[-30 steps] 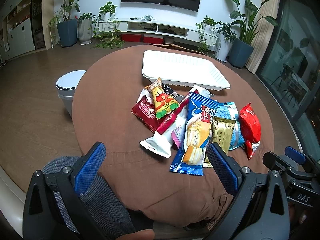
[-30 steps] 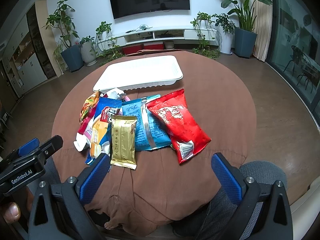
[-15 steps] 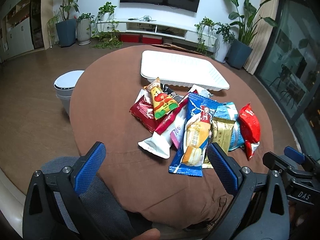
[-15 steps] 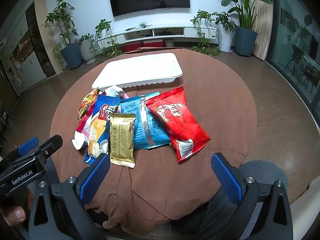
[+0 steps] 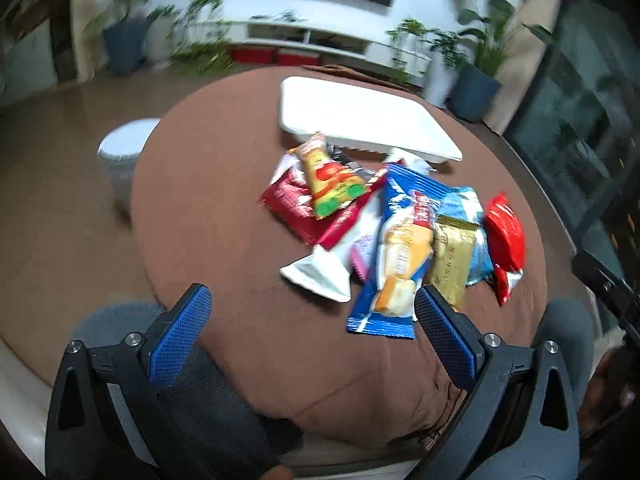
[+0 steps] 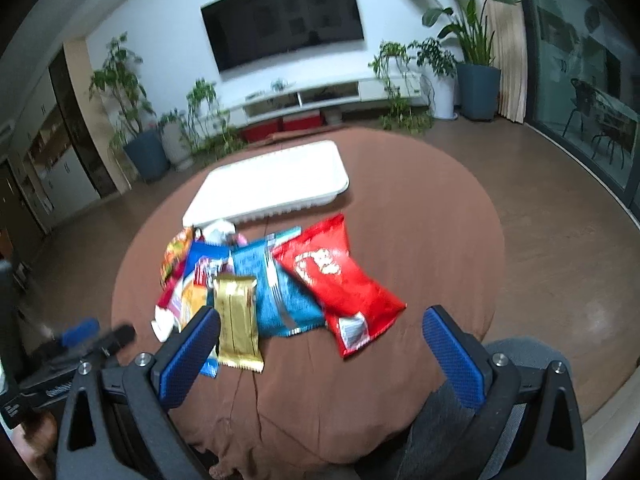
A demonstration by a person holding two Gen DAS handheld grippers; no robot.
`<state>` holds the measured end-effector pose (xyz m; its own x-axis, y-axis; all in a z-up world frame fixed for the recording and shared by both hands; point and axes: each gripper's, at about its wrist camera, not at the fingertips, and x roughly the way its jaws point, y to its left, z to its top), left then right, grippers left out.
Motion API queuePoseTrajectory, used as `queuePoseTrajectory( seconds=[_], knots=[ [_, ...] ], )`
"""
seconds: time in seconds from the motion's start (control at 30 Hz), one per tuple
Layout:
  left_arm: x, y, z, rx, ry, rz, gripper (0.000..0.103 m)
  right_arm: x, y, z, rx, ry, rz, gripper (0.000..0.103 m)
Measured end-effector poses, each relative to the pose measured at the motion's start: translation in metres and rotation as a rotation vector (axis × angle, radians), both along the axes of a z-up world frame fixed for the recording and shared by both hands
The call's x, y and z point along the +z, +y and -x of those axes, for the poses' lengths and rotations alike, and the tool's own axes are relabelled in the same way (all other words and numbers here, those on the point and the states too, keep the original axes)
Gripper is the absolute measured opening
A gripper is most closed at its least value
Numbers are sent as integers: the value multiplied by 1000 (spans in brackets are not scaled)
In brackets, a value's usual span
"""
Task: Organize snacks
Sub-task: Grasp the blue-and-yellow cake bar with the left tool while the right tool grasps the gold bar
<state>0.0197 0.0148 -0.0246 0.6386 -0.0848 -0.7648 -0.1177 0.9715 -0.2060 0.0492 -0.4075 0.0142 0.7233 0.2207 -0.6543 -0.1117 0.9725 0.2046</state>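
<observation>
A pile of snack packets lies on a round brown table (image 5: 208, 184). It holds a red bag (image 6: 340, 280), a light blue bag (image 6: 276, 296), a gold bar (image 6: 236, 316), a blue-and-yellow packet (image 5: 400, 252), a white-and-red packet (image 5: 324, 272), a yellow-orange packet (image 5: 328, 180) and a dark red packet (image 5: 288, 204). A white tray (image 5: 360, 116) stands empty behind them, also in the right wrist view (image 6: 272, 184). My left gripper (image 5: 312, 312) is open and empty above the near table edge. My right gripper (image 6: 320, 332) is open and empty just short of the pile.
A white bin (image 5: 120, 152) stands on the floor left of the table. A grey chair seat (image 6: 516, 364) is under the near table edge. Potted plants, a TV unit and glass doors line the room behind. The left gripper shows at the right wrist view's left edge (image 6: 80, 340).
Both grippers have moved forward and closer to the snack pile, with motion blur now. Nothing was taken hold of and the packets have not moved.
</observation>
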Motion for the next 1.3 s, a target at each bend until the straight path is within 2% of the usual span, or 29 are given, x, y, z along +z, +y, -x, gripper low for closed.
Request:
queuePoseTrajectory(
  seconds=[0.03, 0.17, 0.43, 0.53, 0.6, 0.63, 0.7, 0.77, 1.0, 1.3],
  knots=[
    [0, 3, -1, -7, -3, 20, 103, 0, -1, -1, 3, 0, -10, 103],
    [-4, 3, -6, -39, 16, 17, 103, -3, -6, -5, 16, 24, -44, 103],
    [10, -25, -12, -197, -63, 2, 101, -6, -13, -13, 34, 30, -36, 99],
    [6, -50, -14, -290, -72, -7, 93, -10, -15, -17, 27, 42, -37, 97],
    [-2, -66, -19, -327, -64, -45, 81, -11, -16, -19, 32, 47, -27, 96],
    [-6, -70, -22, -337, -55, -56, 78, -12, -16, -20, 34, 49, -21, 95],
    [-13, -76, -30, -344, -35, -57, 62, -12, -17, -22, 34, 49, -12, 95],
    [-16, -78, -36, -344, -26, -51, 53, -14, -18, -24, 30, 50, 3, 93],
    [-26, -77, -52, -336, -3, -72, 52, -22, -20, -32, 51, 86, 20, 84],
    [-35, -74, -71, -329, 60, -74, 52, -28, -18, -34, 86, 102, 11, 82]
  ],
)
